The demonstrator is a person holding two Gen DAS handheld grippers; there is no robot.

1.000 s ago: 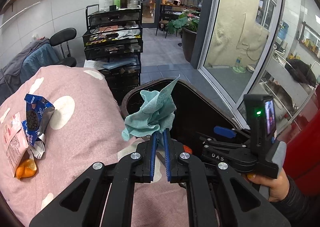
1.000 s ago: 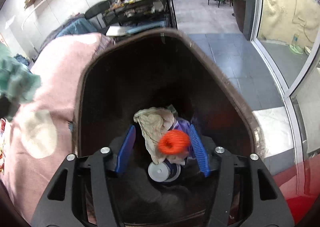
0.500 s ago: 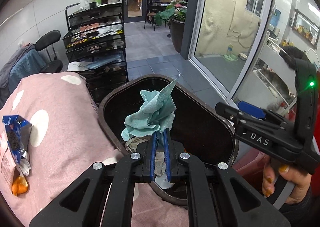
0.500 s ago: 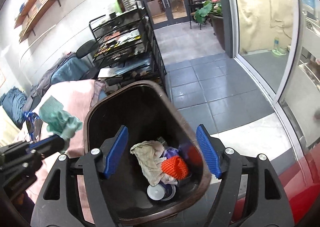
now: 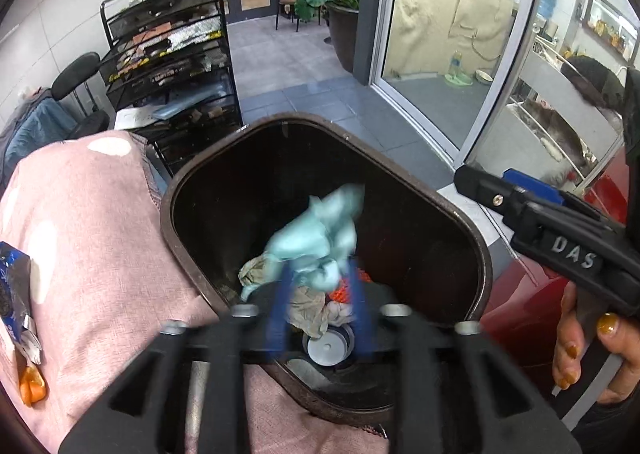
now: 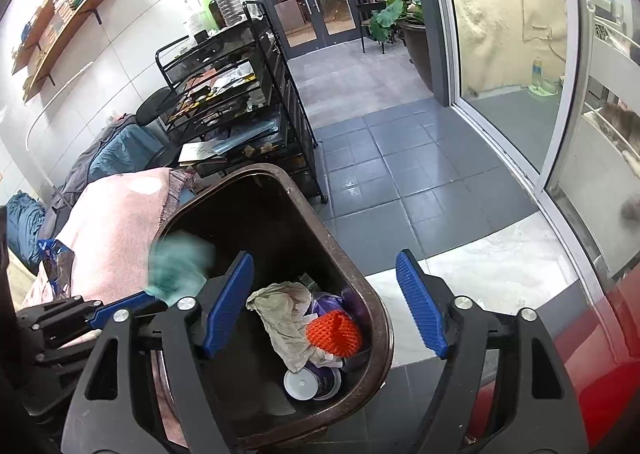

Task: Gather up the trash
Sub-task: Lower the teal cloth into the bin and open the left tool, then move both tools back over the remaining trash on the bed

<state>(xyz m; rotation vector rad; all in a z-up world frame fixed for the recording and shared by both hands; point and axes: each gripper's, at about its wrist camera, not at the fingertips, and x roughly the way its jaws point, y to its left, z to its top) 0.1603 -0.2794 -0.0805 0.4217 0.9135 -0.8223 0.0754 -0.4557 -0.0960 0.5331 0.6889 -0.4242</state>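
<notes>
A dark brown trash bin (image 5: 460, 221) stands beside a pink dotted tabletop. My left gripper (image 5: 320, 286) is over the bin's mouth with its blue fingers (image 5: 280, 294) apart and blurred. A teal cloth (image 5: 320, 238) is blurred just off the fingers, above the trash in the bin. In the right wrist view the cloth (image 6: 180, 266) hangs over the bin's left rim (image 6: 332, 242). My right gripper (image 6: 324, 302) is open and empty above the bin. Inside lie a beige rag (image 6: 284, 314), an orange net (image 6: 334, 334) and a white cup lid (image 6: 302, 384).
On the pink tablecloth (image 5: 92, 238) lie a blue snack wrapper (image 5: 14, 294) and orange peel (image 5: 32, 390) at the left edge. A black wire rack (image 5: 172, 65) stands behind the bin. A red surface (image 6: 600, 354) lies to the right. Grey tiled floor (image 6: 400, 157) stretches ahead.
My left gripper has moved over the bin and its fingers have opened; the teal cloth has come loose and is dropping. My right gripper has pulled up and back, still open.
</notes>
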